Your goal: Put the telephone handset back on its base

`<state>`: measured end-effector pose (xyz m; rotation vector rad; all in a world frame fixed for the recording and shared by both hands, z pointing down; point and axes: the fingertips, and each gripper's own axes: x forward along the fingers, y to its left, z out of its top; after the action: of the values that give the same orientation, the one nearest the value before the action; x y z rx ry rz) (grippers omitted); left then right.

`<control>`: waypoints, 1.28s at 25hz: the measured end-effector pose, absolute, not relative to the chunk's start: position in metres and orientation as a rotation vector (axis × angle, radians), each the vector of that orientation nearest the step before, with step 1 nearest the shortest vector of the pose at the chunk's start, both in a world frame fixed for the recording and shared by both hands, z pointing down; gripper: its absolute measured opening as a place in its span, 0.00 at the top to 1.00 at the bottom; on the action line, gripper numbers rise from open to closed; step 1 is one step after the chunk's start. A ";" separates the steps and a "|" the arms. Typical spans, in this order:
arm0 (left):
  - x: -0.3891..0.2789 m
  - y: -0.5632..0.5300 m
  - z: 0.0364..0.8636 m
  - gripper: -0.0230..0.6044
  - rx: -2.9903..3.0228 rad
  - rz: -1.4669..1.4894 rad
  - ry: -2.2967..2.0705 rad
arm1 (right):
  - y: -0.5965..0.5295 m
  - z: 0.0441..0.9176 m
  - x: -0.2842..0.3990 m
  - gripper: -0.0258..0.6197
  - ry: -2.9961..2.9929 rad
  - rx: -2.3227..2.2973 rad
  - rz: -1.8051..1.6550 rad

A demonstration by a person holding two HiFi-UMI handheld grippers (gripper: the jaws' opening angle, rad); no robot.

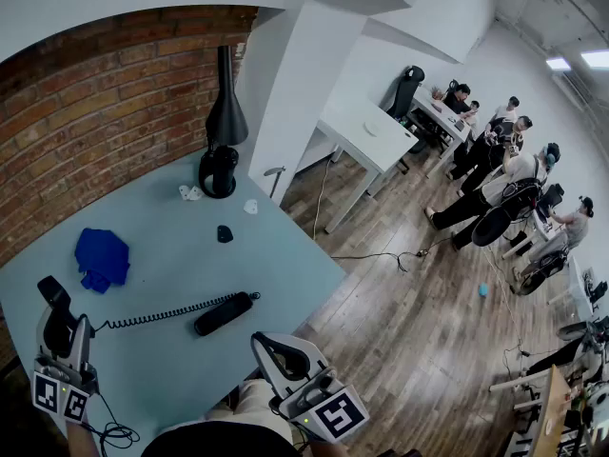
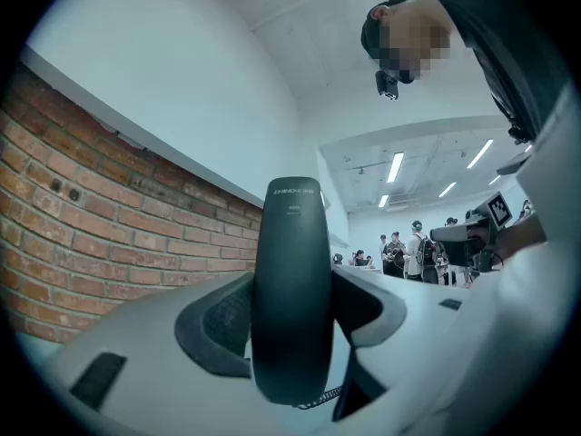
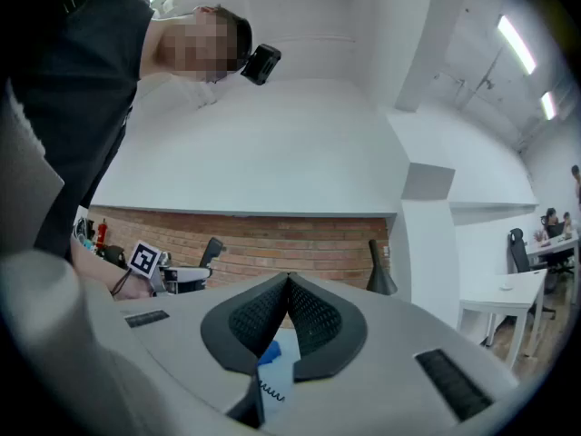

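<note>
Black handset (image 2: 290, 298) is gripped upright by the left fingers (image 2: 214, 323), held off the desk (image 1: 171, 255) for return to its base (image 1: 225, 313); right fingers (image 3: 313, 321) are closed, empty.

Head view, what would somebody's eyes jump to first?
Probably the black telephone handset gripped upright in the left tongs, at the near left corner. Its curly cord trails across the pale blue table to the black base lying mid-table. Next comes the bright blue cloth near the brick wall.
</note>
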<state>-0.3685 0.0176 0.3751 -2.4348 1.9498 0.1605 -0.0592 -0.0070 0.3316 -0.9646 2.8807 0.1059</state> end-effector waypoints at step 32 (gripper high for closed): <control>-0.328 0.007 0.374 0.52 -2.512 0.131 1.830 | -0.013 0.354 -0.035 0.94 2.870 -1.138 -0.007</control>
<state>-0.3285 0.0070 0.3736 -2.5117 1.8299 0.1313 -0.0346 -0.0128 0.3540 -1.1385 2.8695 -0.0067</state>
